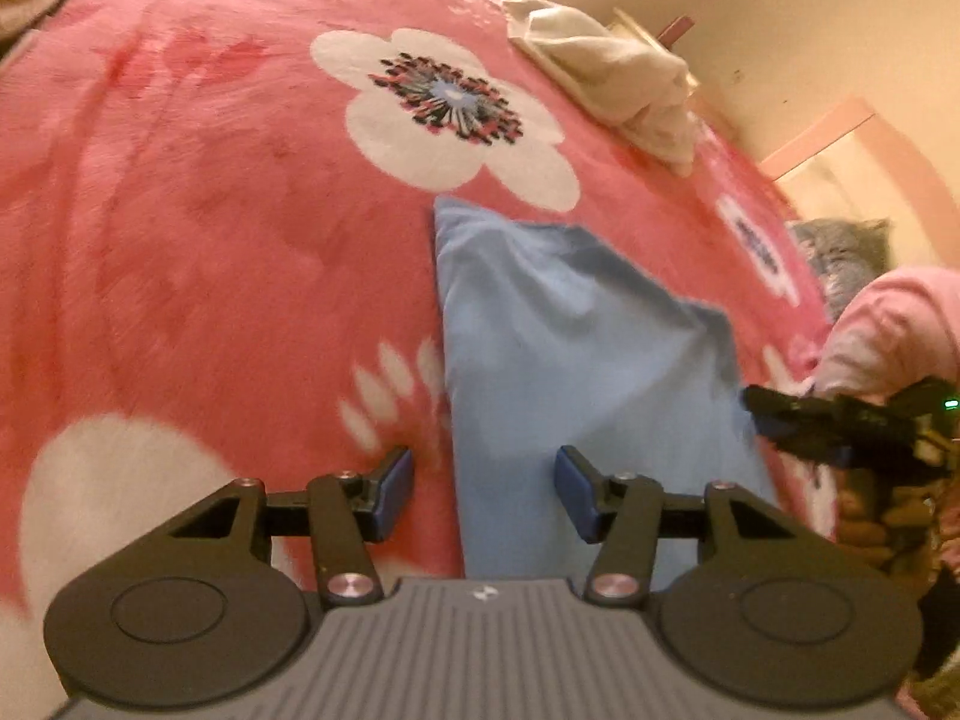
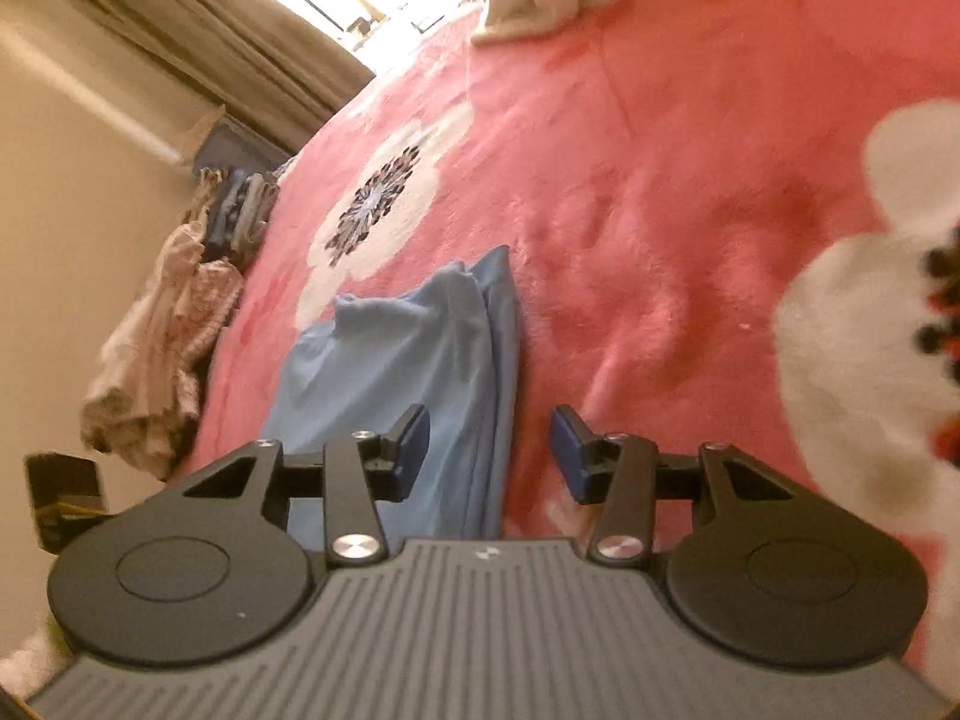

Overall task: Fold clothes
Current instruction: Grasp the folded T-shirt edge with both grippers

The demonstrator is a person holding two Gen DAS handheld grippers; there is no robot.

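I'm looking at the blue cloth [image 1: 576, 360] lying folded on the pink flowered blanket [image 1: 210, 210], its long axis running away from me up the bed and narrowing to a corner at the far end. My left gripper [image 1: 483, 492] is hanging half spread over its near left edge, pinching nothing. My right gripper [image 2: 489, 453] is straddling the cloth's right edge, jaws apart, also empty. White clothes [image 1: 606, 66] are sitting well beyond.

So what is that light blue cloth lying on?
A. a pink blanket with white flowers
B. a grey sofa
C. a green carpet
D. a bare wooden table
A: the light blue cloth lies flat on the pink blanket with white flowers, seen in both wrist views.
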